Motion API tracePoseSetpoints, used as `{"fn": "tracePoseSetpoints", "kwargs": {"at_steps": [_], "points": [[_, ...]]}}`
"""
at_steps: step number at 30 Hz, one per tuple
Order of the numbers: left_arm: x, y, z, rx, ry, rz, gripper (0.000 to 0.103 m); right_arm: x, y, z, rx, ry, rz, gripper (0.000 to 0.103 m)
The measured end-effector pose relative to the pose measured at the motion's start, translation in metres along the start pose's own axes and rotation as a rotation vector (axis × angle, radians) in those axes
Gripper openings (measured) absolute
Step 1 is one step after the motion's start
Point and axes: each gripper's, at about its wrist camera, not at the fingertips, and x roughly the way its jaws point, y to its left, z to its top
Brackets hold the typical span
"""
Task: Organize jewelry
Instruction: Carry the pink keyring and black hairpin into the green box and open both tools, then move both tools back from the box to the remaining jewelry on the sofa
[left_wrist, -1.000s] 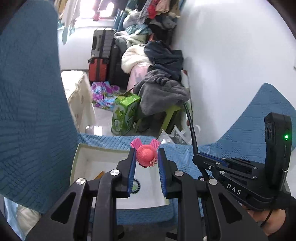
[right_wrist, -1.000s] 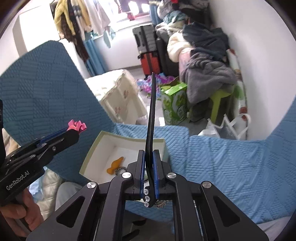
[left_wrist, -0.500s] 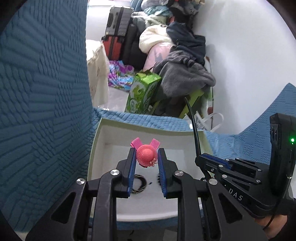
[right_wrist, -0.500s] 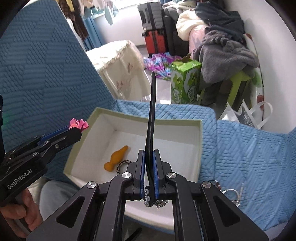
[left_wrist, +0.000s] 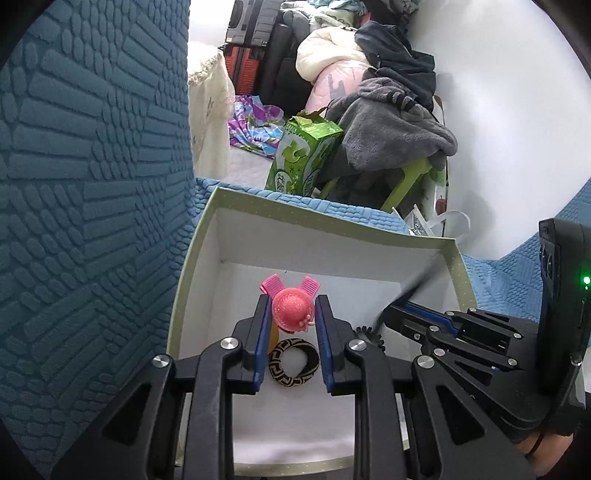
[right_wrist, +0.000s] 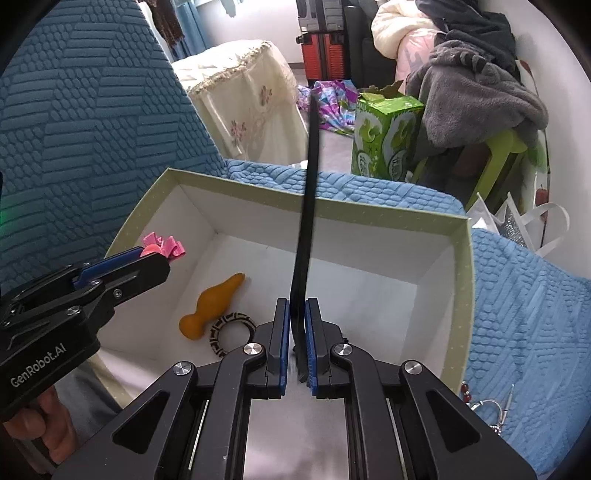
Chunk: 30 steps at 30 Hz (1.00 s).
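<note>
Left gripper (left_wrist: 291, 314): we clamp a pink hair clip (left_wrist: 293, 312) above the white box (left_wrist: 369, 236).
Right gripper (right_wrist: 295, 325): we pinch a black headband (right_wrist: 308, 199) upright over the box.
Box floor: orange clip (right_wrist: 212, 306) touching patterned ring (right_wrist: 231, 326).

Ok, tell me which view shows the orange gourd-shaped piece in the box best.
The right wrist view: the orange gourd-shaped piece lies in full sight on the box floor beside the patterned ring. In the left wrist view only an orange sliver shows, behind the left hand-held gripper that grips the pink hair clip.

Green carton (right_wrist: 384, 136) (opened) beside suitcase (right_wrist: 321, 48).
</note>
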Motion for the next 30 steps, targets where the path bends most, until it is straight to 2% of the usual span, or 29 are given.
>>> {"fn": "tracePoseSetpoints", "kwargs": {"at_steps": [4,6,8,10,24,30], "points": [[-0.010,0.003,0.000,-0.023,-0.016,0.034,0.024,-0.002,-0.004,-0.001,0.018,0.008,0.045,0.008],[-0.019,0.004,0.000,-0.042,-0.032,0.041,0.027,-0.009,-0.006,-0.002,0.025,0.001,0.056,0.011],[-0.029,0.003,0.001,-0.049,-0.055,0.044,0.051,-0.018,-0.008,-0.003,0.039,-0.009,0.063,0.022],[-0.040,-0.002,0.003,-0.048,-0.083,0.039,0.056,-0.031,-0.010,0.000,0.043,-0.029,0.066,0.024],[-0.138,-0.063,0.020,0.016,-0.256,0.019,0.057,-0.159,-0.024,0.017,0.004,-0.231,0.076,0.024],[-0.156,-0.089,0.018,0.030,-0.307,-0.020,0.056,-0.194,-0.042,0.011,0.000,-0.299,0.053,0.024]]}}
